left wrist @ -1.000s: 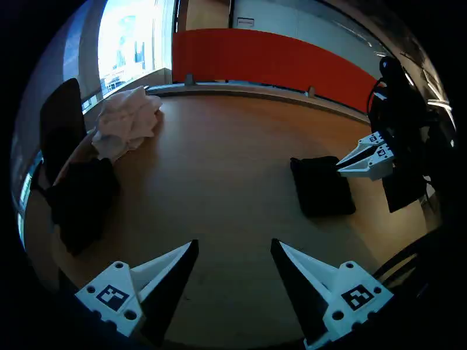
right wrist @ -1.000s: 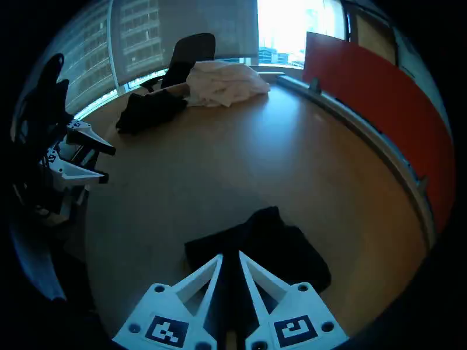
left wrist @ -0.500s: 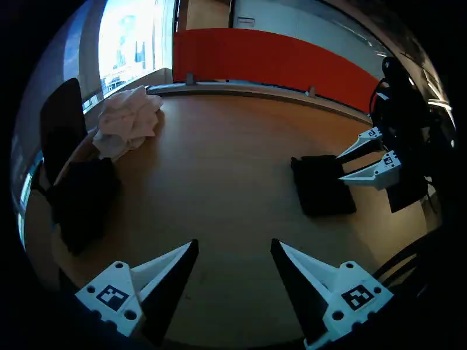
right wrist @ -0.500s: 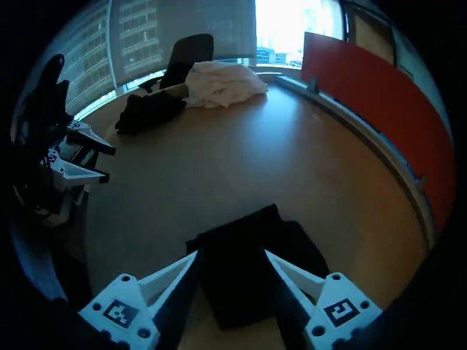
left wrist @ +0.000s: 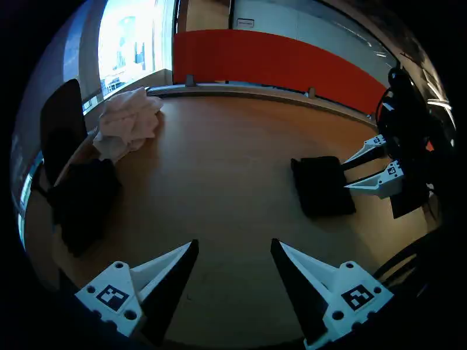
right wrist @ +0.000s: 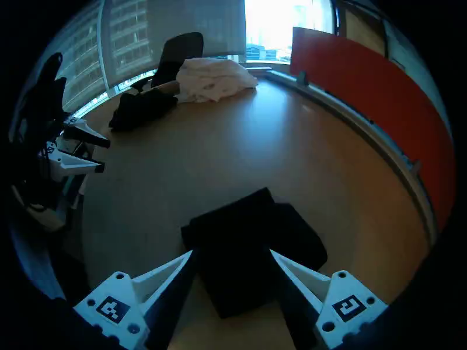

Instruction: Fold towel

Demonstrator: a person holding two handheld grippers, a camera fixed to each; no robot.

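Note:
A folded black towel [right wrist: 248,248] lies flat on the wooden table [right wrist: 233,151], just beyond my right gripper [right wrist: 232,258], which is open with its fingers apart over the towel's near edge. In the left gripper view the same towel [left wrist: 321,185] lies at the right, with the right gripper [left wrist: 347,173] open beside it. My left gripper [left wrist: 233,248] is open over bare table, holding nothing. From the right gripper view, the left gripper [right wrist: 100,153] stands at the far left.
A heap of white towels [left wrist: 125,121] and a dark crumpled cloth [left wrist: 82,201] lie at the table's far end. A black office chair [right wrist: 178,53] stands behind them by the windows. A red partition [left wrist: 274,64] runs along the table's long edge.
My right gripper let go of the black towel, opening wide and drawing back a little. The towel now lies flat. The left gripper stayed where it was.

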